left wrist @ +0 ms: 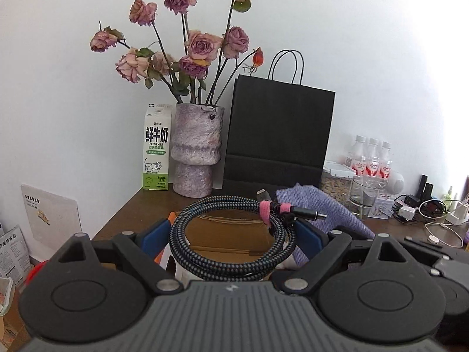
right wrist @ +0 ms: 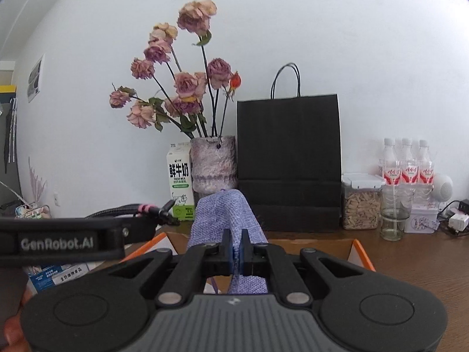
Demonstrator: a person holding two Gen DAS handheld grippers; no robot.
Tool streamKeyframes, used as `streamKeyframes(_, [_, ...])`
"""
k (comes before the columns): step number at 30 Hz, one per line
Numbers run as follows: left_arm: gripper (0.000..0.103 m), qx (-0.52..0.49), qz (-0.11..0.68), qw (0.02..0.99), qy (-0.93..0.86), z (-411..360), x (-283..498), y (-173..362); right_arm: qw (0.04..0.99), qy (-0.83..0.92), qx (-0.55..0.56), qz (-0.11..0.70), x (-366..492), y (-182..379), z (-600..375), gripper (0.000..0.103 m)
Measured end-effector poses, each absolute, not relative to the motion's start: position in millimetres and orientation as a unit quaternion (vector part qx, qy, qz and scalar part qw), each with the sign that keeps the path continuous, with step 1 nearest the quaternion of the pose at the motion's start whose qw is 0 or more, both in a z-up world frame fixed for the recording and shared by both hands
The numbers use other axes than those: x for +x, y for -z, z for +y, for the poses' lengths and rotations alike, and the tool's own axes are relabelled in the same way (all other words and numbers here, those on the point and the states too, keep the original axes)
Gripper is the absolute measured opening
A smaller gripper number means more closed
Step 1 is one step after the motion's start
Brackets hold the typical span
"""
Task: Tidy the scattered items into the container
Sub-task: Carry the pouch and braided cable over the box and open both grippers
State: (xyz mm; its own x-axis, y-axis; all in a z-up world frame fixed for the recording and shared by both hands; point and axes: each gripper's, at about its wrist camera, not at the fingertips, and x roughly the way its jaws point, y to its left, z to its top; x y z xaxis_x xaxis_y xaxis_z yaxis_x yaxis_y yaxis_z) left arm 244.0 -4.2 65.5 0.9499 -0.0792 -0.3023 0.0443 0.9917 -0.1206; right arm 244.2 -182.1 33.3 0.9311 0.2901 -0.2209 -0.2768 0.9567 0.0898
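My left gripper (left wrist: pixel 231 234) is shut on a coiled black-and-blue braided cable (left wrist: pixel 222 252) bound with a pink strap, and holds it above an open cardboard box (left wrist: pixel 228 234) with orange flaps. My right gripper (right wrist: pixel 236 252) is shut on a purple woven cloth (right wrist: pixel 225 217), which stands up between the jaws over the same box (right wrist: pixel 331 245). The cloth also shows in the left wrist view (left wrist: pixel 322 208), right of the cable. The left gripper's body and the cable's end (right wrist: pixel 152 209) show at the left of the right wrist view.
At the back of the wooden table (right wrist: pixel 410 252) stand a milk carton (left wrist: pixel 156 146), a vase of dried roses (left wrist: pixel 195 149) and a black paper bag (left wrist: pixel 278 135). To the right are a jar (right wrist: pixel 360 202), a glass (right wrist: pixel 394 217), water bottles (right wrist: pixel 407 161) and chargers (left wrist: pixel 433 211).
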Motion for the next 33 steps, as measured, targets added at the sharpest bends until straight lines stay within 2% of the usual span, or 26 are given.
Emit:
streamKeyframes(8, [0.091, -0.054, 0.191, 0.98, 0.018, 4.3, 274.9, -27.7, 0.982, -0.118, -0.012, 0.145, 264.3, -5.4, -174.2, 0.003])
streamKeyframes(25, [0.091, -0.017, 0.179, 0.984, 0.013, -10.4, 271.1, -18.0, 0.983, -0.104, -0.025, 0.147, 253.6, 2.0, -176.4, 0.004])
streamKeyframes(28, [0.092, -0.011, 0.174, 0.985, 0.013, -11.8, 269.4, -18.5, 0.984, -0.101, -0.023, 0.146, 252.7, 0.8, -177.2, 0.007])
streamKeyframes(29, [0.093, -0.008, 0.171, 0.985, 0.012, -12.2, 268.4, -19.1, 0.984, -0.102, -0.021, 0.147, 251.9, 0.4, -178.0, 0.011])
streamKeyframes(31, [0.101, -0.003, 0.155, 0.988, 0.006, -12.4, 263.1, -22.2, 0.984, -0.102, -0.016, 0.148, 249.0, -1.5, -180.9, 0.015])
streamKeyframes(32, [0.103, -0.002, 0.141, 0.99, 0.001, -12.8, 258.5, -24.2, 0.983, -0.103, -0.015, 0.149, 247.1, -2.8, -182.3, 0.028])
streamKeyframes(33, [0.103, -0.001, 0.126, 0.992, -0.005, -13.1, 253.8, -26.3, 0.983, -0.104, -0.012, 0.148, 244.4, -5.0, -183.7, 0.057])
